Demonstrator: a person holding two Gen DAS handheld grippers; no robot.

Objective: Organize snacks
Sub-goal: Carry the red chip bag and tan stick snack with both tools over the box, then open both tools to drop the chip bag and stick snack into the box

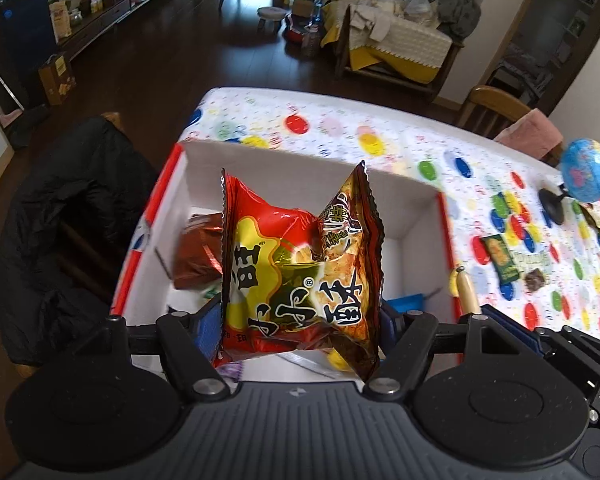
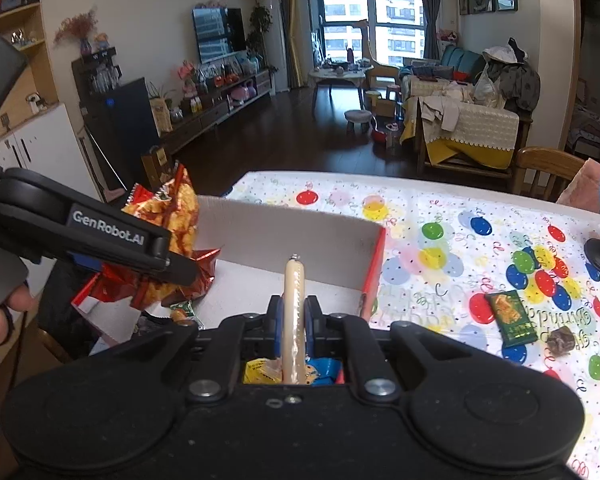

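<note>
Holding over white box (image 1: 416,216): left gripper (image 1: 300,320) clamps two snack bags (image 1: 300,264), right gripper (image 2: 294,320) pinches sausage stick (image 2: 294,312); wrapped snacks (image 1: 196,256) inside.

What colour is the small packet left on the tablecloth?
Green with gold print, clearest in the right wrist view.

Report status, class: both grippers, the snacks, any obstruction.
Left gripper shut on two red crinkly snack packets. Right gripper shut on pale sausage stick. Both over white cardboard box. No obstruction seen.
</note>
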